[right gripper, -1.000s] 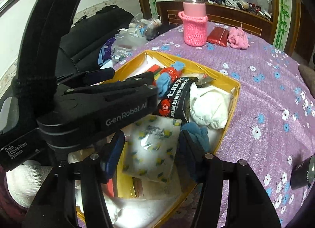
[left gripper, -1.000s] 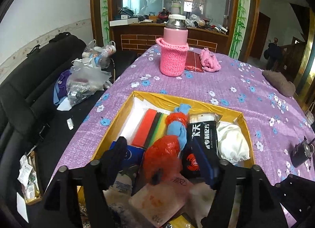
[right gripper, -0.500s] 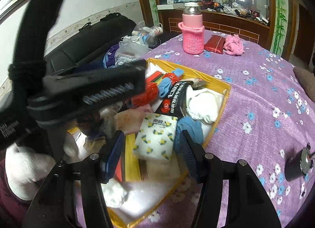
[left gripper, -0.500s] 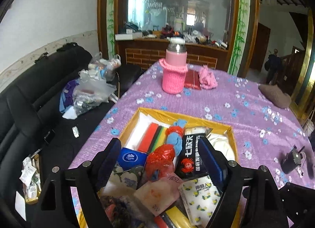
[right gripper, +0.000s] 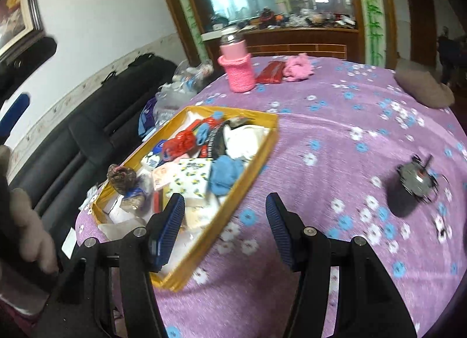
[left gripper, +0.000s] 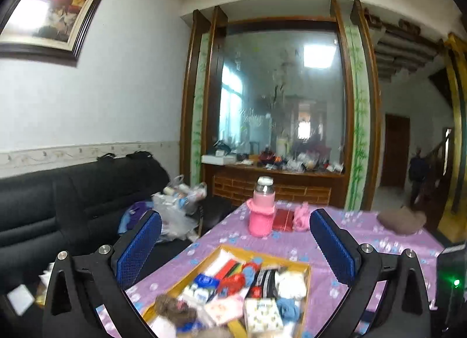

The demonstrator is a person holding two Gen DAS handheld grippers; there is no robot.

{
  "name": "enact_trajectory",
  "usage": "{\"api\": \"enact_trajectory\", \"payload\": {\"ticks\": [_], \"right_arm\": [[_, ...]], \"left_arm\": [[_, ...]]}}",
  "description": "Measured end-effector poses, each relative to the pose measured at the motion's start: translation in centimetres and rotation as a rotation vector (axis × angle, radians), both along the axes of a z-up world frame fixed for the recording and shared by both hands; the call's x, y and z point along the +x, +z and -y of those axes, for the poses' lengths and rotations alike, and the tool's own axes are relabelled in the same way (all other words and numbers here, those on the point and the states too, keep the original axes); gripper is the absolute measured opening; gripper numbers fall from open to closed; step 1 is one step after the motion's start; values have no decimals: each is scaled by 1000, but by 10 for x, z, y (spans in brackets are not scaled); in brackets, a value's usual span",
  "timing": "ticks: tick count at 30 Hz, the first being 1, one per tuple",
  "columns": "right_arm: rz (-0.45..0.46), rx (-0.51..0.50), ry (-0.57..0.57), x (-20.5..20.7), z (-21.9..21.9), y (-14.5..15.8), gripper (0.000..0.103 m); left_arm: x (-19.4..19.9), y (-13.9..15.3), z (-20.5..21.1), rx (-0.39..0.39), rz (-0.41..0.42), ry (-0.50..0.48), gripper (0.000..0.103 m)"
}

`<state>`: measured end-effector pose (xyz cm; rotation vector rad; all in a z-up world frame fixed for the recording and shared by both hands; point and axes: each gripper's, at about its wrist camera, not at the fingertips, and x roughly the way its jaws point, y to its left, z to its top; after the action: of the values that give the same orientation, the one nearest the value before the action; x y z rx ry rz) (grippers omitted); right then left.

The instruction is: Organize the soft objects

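Note:
A yellow-rimmed tray [right gripper: 264, 148] on the purple flowered table holds several soft items: a blue cloth [right gripper: 225, 173], a white cloth [right gripper: 246, 138], a red bag [right gripper: 179, 144], a patterned tissue pack [right gripper: 191, 174] and a brown fuzzy item [right gripper: 119, 176]. The tray also shows low in the left wrist view [left gripper: 306, 273]. My left gripper [left gripper: 233, 247] is open and empty, raised high above the tray. My right gripper [right gripper: 224, 227] is open and empty, above the tray's near right edge. A pink fluffy item [right gripper: 297, 66] and a brown cloth [right gripper: 423, 87] lie on the table's far side.
A pink-sleeved bottle [right gripper: 236, 66] and a red pouch [right gripper: 271, 72] stand at the far side. A small black device [right gripper: 411, 189] sits on the table at right. A black sofa [right gripper: 87, 122] with plastic bags [left gripper: 175, 212] runs along the left. A wooden cabinet [left gripper: 277, 186] stands behind.
Both grippers have lifted up and back from the tray. The left gripper has opened wide and tilted upward toward the wall. The right gripper has swung to the right, over the tray's edge.

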<state>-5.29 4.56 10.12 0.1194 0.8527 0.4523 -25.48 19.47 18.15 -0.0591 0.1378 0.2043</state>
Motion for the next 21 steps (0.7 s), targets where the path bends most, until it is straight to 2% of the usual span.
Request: {"api": "enact_trajectory", "payload": {"ticks": [2, 5, 7, 14, 18, 21], "right_arm": [[16, 4, -30, -9, 10, 1, 57], [33, 2, -52, -19, 20, 1, 57], [46, -16, -62, -27, 26, 1, 57], [108, -80, -102, -45, 46, 0, 57], [106, -88, -117, -46, 54, -4, 57], [92, -92, -124, -44, 60, -7, 57]], "left_arm": [[4, -7, 13, -3, -91, -64, 103], [16, -22, 31, -11, -236, -72, 103], [17, -31, 41, -6, -287, -58, 103], [31, -38, 72, 32, -366, -84, 103], [36, -26, 86, 39, -404, -115, 103], [36, -30, 92, 37, -438, -128, 103]]}}
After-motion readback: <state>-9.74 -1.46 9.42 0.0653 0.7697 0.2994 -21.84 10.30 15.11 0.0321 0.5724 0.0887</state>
